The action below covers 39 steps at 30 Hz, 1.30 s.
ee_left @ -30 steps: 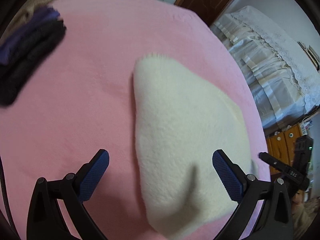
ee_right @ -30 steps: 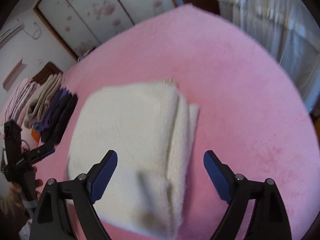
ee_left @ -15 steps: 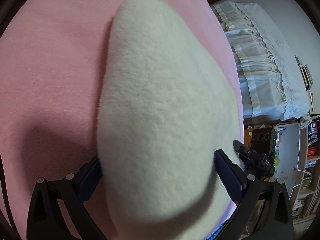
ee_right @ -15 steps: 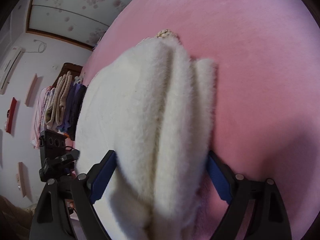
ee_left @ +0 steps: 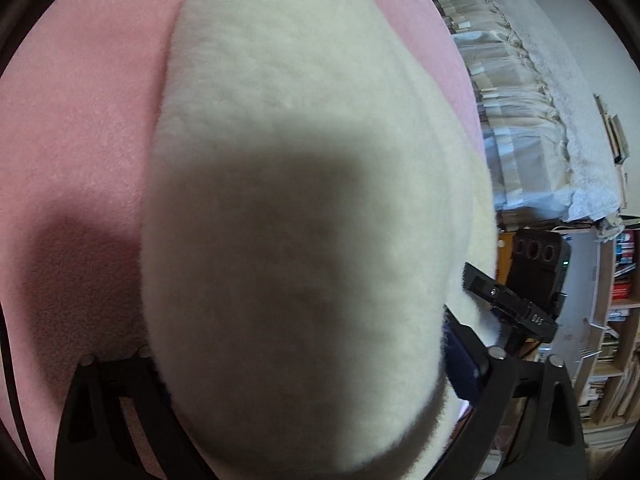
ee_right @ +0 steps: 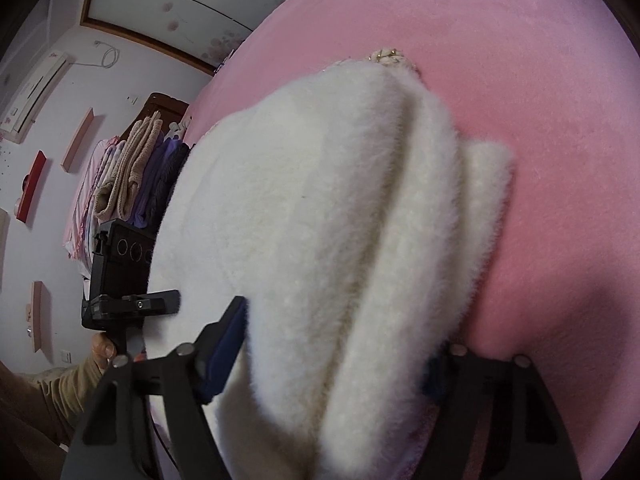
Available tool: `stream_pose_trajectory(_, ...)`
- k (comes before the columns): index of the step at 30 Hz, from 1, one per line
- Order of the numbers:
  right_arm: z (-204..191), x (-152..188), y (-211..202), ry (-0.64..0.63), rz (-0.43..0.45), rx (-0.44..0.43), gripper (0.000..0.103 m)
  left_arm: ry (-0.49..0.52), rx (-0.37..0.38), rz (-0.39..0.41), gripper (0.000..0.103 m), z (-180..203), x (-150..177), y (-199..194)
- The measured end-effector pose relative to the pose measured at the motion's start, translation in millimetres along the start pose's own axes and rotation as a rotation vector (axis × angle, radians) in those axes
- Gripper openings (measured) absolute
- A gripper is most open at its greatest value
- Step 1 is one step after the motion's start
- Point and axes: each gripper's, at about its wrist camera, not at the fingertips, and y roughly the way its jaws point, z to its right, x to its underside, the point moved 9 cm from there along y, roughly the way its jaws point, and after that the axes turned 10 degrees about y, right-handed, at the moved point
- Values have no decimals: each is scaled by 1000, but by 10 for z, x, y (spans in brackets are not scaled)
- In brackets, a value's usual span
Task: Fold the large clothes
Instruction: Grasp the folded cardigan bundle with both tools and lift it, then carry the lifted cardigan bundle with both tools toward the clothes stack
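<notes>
The folded white sweater [ee_right: 340,240] lies on the pink bed [ee_right: 540,100], filling the wide-apart jaws of both grippers — left gripper [ee_left: 304,392], right gripper [ee_right: 332,356]. Pinch all layers together, evenly.

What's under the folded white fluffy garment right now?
The folded white fluffy garment lies on the pink fleece blanket, which shows all round it. Whatever is directly beneath is covered, as are the tips of the left gripper and right gripper.
</notes>
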Motion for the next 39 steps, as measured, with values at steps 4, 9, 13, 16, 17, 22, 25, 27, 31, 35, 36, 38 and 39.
stream_pose_trajectory(4,-106,18,-89,-4,25,17,43,36,-70,27,74,107,29,-161)
stream_pose_trajectory(9,-383,154,-299,-42,72,92,39,74,-109,65,69,320,170,-493)
stream_pose_trajectory(13,-699,461,-520,-58,87,111,38,80,-99,77,69,438,506,-923)
stream_pose_trajectory(16,-988,806,-669,-57,85,112,38,89,-105,73,69,508,804,-1287)
stream_pose_trajectory(17,-1077,907,-700,-62,79,117,38,88,-106,71,69,504,895,-1395)
stream_pose_trajectory(22,-1669,1378,-747,-64,19,98,38,51,-121,87,69,485,1382,-2133)
stream_pose_trajectory(25,-2146,1507,-670,-106,-24,88,38,17,-135,123,70,416,1542,-2667)
stream_pose_trajectory(27,-2488,1531,-602,-151,-37,74,38,6,-143,160,70,299,1618,-3097)
stream_pose_trajectory(31,-3273,1416,-394,-244,-34,16,38,5,-177,245,70,-12,1532,-4046)
stream_pose_trajectory(35,-4075,1084,-121,-305,1,-59,38,50,-223,319,70,-329,1127,-4934)
stream_pose_trajectory(36,-4260,988,-49,-310,11,-78,38,65,-234,332,70,-436,977,-5147)
stream_pose_trajectory(38,-4640,751,119,-317,37,-113,38,97,-252,356,70,-623,647,-5544)
stream_pose_trajectory(39,-4808,623,209,-314,50,-127,38,114,-259,366,70,-758,467,-5746)
